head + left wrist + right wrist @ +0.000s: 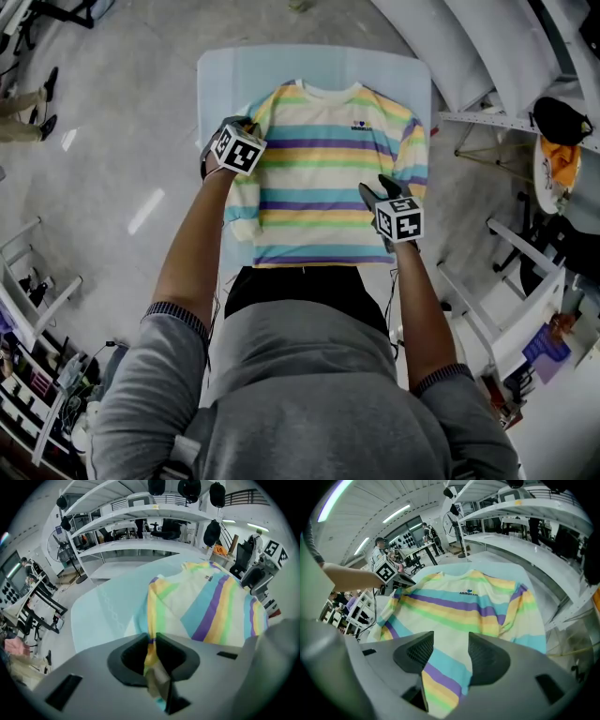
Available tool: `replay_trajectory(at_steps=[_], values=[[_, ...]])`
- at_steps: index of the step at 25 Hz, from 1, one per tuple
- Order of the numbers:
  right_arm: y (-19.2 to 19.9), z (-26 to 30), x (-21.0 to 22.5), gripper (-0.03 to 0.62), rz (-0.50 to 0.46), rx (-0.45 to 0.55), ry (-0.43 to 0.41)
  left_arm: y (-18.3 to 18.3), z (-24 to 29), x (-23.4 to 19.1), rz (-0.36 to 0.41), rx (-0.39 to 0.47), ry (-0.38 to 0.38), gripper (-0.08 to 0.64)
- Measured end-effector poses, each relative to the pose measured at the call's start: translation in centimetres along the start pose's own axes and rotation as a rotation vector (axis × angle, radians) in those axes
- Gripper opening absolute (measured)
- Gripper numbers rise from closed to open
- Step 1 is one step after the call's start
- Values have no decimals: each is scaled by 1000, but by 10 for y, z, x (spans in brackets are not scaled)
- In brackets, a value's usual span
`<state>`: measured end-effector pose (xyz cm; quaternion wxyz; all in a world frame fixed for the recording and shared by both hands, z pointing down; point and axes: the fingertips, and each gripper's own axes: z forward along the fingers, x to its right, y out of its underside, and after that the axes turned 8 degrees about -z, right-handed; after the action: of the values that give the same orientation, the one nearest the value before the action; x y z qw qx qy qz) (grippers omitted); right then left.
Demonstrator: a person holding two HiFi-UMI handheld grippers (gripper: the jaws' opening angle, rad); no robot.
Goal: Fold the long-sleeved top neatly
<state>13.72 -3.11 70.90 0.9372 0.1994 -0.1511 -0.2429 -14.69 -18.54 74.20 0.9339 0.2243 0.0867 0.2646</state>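
1. Cloth of the long-sleeved top (pixel 220 606), striped yellow, green, cream, blue and purple, is clamped in the left gripper (pixel 153 641). Its two dark jaws have met on a raised fold that runs up out of them to the rest of the garment.
2. The right gripper (pixel 450 646) has its jaws well apart. Striped fabric lies under the gap, and neither pad presses on it.
3. In the head view the left gripper sits at the top's left edge, just below the shoulder. The right gripper is over the lower right part of the body, beside the right sleeve.
4. The top lies front up on a pale blue table (pixel 220 80), neck away from the person and hem at the near edge. Both sleeves hang down along its sides.
5. Each gripper bears a marker cube (pixel 240 150), and a bare forearm (pixel 192 253) leads back from each to grey sleeves.
6. White shelves (pixel 140 531) stand beyond the table.
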Motion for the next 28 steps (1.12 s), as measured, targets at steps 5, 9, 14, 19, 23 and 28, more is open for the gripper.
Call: replay_trajectory(at_steps=[5, 9, 14, 19, 23, 28], values=[[1, -1, 5, 245, 2, -2, 3, -10, -18, -23, -58, 61, -48, 46], [-3, -3, 12, 245, 1, -3, 11, -25, -36, -48, -100, 124, -51, 46], [-9, -5, 30, 245, 11, 2, 41, -47, -44, -75, -103, 148, -22, 46], [-10, -3, 42, 247, 22, -3, 60, -44, -17, -93, -30, 85, -30, 46], [-9, -3, 45, 249, 28, -9, 66, -35, -19, -117, -99, 41, -109, 62], [-10, -2, 40, 249, 15, -11, 64, -26, -40, -117, -153, 104, -82, 75]])
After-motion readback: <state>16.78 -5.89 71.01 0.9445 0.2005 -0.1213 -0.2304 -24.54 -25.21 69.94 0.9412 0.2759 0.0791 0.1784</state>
